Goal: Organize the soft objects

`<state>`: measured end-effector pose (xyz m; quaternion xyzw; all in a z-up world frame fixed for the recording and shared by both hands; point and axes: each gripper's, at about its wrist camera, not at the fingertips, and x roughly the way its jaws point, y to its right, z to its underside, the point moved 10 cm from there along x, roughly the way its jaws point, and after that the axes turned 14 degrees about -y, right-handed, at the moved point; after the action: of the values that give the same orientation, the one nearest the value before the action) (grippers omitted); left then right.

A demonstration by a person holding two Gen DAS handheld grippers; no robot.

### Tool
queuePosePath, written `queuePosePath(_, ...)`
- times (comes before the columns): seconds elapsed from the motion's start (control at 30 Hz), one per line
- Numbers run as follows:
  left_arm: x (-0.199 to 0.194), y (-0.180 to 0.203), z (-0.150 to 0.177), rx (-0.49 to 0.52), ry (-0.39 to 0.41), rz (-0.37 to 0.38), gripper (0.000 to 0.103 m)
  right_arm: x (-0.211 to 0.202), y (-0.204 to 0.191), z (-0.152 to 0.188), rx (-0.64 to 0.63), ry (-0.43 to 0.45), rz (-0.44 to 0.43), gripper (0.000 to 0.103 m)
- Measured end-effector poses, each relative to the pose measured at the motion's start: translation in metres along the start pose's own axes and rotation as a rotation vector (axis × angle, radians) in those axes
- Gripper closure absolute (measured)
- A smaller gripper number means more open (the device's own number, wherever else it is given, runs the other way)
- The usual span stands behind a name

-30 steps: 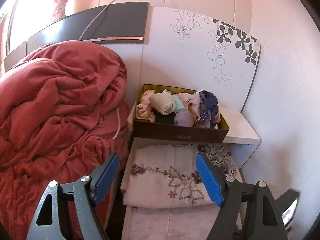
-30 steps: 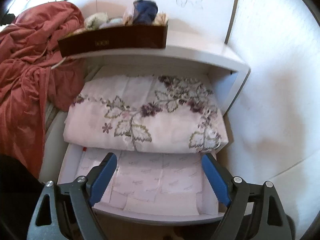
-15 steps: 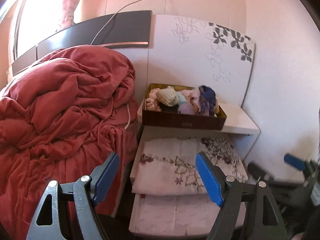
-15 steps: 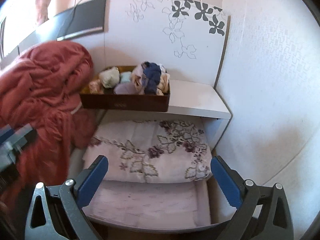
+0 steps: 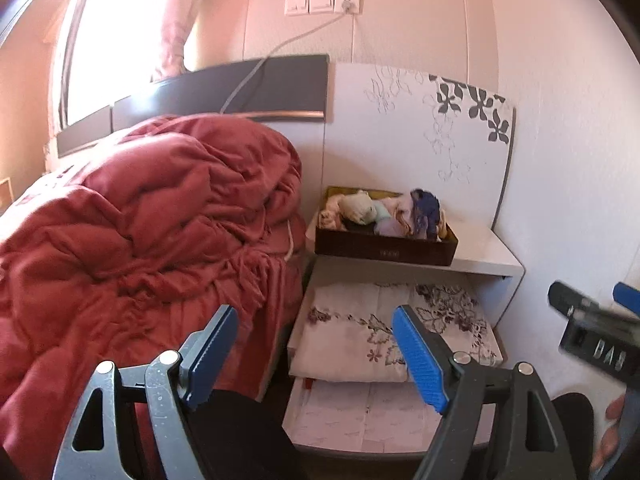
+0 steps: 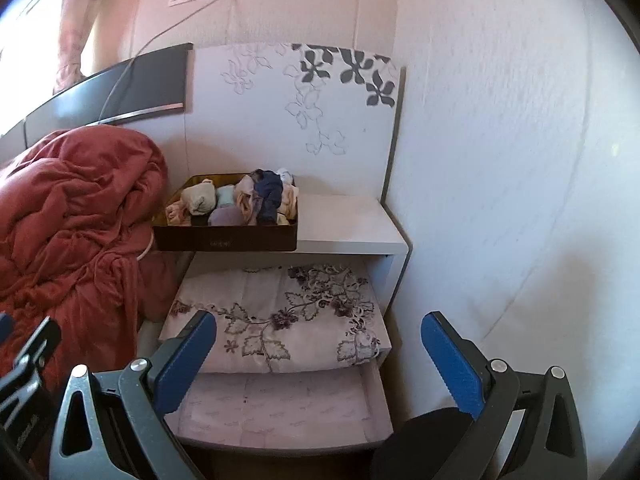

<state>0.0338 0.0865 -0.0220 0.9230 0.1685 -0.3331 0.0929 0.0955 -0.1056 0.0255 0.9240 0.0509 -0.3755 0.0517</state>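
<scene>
Both the left tool (image 5: 314,356) and the right tool (image 6: 318,358) are wide open and empty, so they should reach slowly toward the folded flowery cloth (image 6: 280,316) lying just under the brown box (image 6: 226,236) of soft rolled things.

both grippers, left (image 5: 314,356) & right (image 6: 318,364), jaws wide, empty.

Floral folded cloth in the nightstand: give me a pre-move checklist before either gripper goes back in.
1. Left gripper jaws open, nothing between: ok.
2. Right gripper jaws just opened wide, nothing between: ok.
3. Floral folded cloth lying flat on the lower shelf: ok.
4. Brown box of rolled soft items fully on the top shelf: not ok, its left end overhangs.
5. Red duvet clear of the shelves: cannot tell.
</scene>
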Motion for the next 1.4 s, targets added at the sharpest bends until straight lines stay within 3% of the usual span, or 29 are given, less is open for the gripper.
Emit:
queuePosePath(0.23,-0.017,0.014,0.001,0.056,0.030,-0.044,0.021,-0.015,-0.011,0.012,-0.021,0.042,-0.011,0.000)
queuePosePath(0.57,-0.032,0.028,-0.001,0.083,0.062,0.001,0.021,-0.033,0.004,0.006,0.026,0.080,-0.002,0.000)
queuePosePath(0.87,-0.009,0.021,0.009,0.033,-0.032,0.058,0.021,-0.008,0.002,0.020,-0.002,0.026,0.022,0.000)
queuePosePath(1.13,-0.010,0.026,0.011,0.024,-0.023,0.121,0.024,-0.017,-0.009,0.020,-0.075,0.080,0.052,0.000)
queuePosePath(1.4,0.000,0.029,0.018,0.021,-0.062,0.153,0.024,-0.001,0.000,0.030,-0.038,0.025,0.040,0.000)
